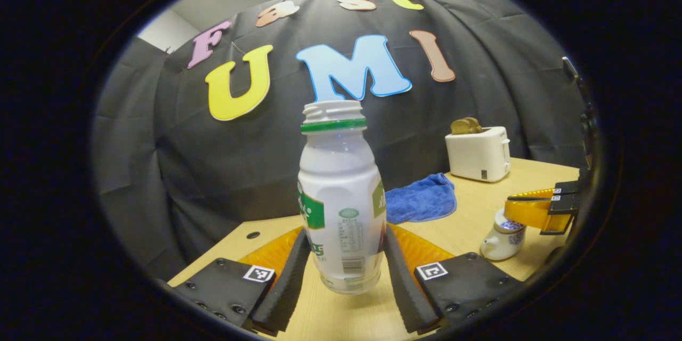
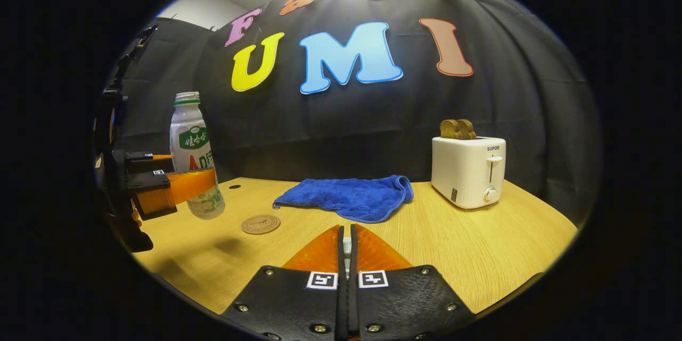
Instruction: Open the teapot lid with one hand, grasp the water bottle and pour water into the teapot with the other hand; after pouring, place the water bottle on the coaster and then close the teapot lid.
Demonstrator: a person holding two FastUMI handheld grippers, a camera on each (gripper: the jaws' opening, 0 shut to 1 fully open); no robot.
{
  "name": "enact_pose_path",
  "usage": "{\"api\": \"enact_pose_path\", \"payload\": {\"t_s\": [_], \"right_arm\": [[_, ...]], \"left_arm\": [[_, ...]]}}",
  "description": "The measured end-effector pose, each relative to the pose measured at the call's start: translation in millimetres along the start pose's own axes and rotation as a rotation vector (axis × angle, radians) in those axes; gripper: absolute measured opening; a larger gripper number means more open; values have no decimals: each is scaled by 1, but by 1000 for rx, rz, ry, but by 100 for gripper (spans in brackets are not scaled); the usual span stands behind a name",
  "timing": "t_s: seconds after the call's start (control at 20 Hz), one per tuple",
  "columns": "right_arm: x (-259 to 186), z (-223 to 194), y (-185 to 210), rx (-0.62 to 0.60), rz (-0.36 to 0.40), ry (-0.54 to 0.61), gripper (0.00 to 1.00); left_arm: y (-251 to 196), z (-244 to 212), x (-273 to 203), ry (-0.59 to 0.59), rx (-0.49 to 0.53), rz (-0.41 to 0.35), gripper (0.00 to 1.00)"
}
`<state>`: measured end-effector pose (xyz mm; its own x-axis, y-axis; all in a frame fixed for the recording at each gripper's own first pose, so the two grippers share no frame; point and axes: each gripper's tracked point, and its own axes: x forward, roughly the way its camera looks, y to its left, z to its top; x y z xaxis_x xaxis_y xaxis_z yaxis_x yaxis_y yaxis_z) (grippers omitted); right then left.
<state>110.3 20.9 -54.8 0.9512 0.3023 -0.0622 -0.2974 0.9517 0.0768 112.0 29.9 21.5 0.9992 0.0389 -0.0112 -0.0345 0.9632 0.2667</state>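
A white plastic bottle [image 1: 341, 197] with a green neck ring and no cap stands upright between my left gripper's [image 1: 346, 237] fingers, which press on its lower half. In the right gripper view the bottle [image 2: 192, 144] hangs a little above the table in the left gripper [image 2: 184, 186], left of a round brown coaster [image 2: 260, 224]. A small white teapot [image 1: 501, 242] with blue pattern sits at the right. My right gripper [image 1: 525, 212] is shut on its top. A small white piece, probably the lid knob, shows between the right gripper's [image 2: 347, 234] fingers. Whether the lid is lifted is unclear.
A blue cloth [image 2: 349, 197] lies at the back middle of the wooden table [image 2: 479, 245]. A white toaster [image 2: 469, 170] with bread in it stands at the back right. The table's left edge runs close behind the bottle.
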Motion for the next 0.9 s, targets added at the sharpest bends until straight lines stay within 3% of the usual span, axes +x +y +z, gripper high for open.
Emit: {"api": "enact_pose_path", "payload": {"t_s": [0.75, 0.9], "right_arm": [[1, -11, -1, -23, -34, 36, 0], [1, -11, -3, -15, -39, 38, 9]], "left_arm": [[-3, -11, 0, 41, -41, 5, 87], [-3, -12, 0, 46, -45, 4, 87]]}}
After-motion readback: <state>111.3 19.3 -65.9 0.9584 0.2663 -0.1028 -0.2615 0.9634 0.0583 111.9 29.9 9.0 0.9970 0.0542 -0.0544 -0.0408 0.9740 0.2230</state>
